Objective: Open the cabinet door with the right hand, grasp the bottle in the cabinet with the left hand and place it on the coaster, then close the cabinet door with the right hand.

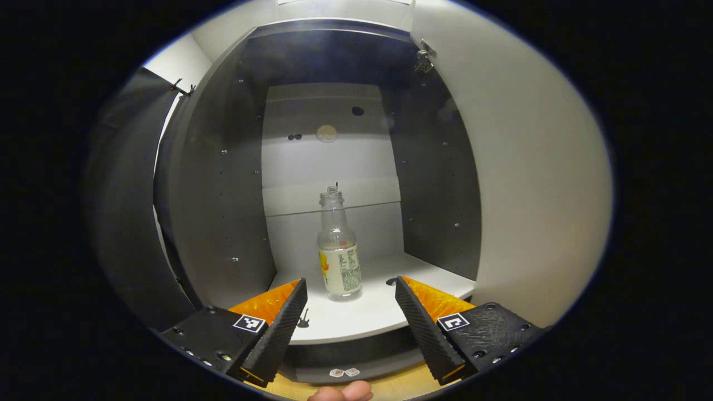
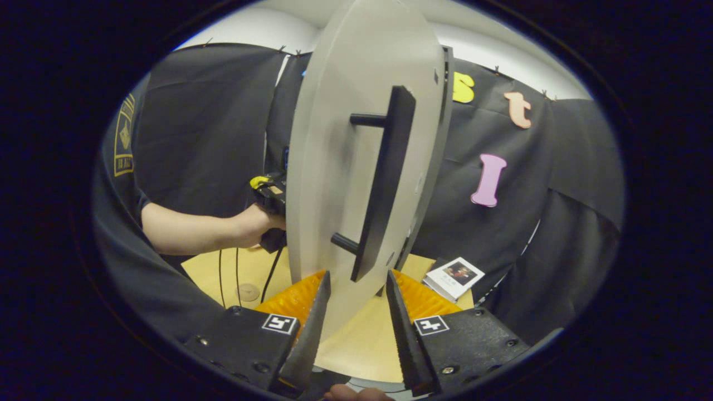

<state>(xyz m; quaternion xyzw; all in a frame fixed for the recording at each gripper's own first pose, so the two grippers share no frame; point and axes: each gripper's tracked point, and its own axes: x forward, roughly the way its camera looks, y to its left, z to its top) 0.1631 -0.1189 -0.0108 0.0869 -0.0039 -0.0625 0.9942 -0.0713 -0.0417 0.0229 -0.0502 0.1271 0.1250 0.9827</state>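
Cabinet open, bottle on its shelf.
Left gripper view: the left gripper (image 1: 351, 314) has its fingers apart, short of the upright bottle (image 1: 338, 256) on the cabinet floor (image 1: 367, 317). Right gripper view: the right gripper (image 2: 356, 312) is spread around the lower end of the door handle (image 2: 381, 184) on the cabinet door (image 2: 334, 167), not clamped.

You've got 1 bottle (image 1: 338, 248) in 1 cabinet (image 1: 223, 184), far centre on the shelf. 1 door (image 2: 356, 139) w/ 1 handle (image 2: 384, 178). 1 coaster (image 2: 248, 292) near left on the table (image 2: 356, 340); 1 small booklet (image 2: 454, 277) right. 2 grippers: left gripper (image 1: 351, 295), right gripper (image 2: 356, 292).
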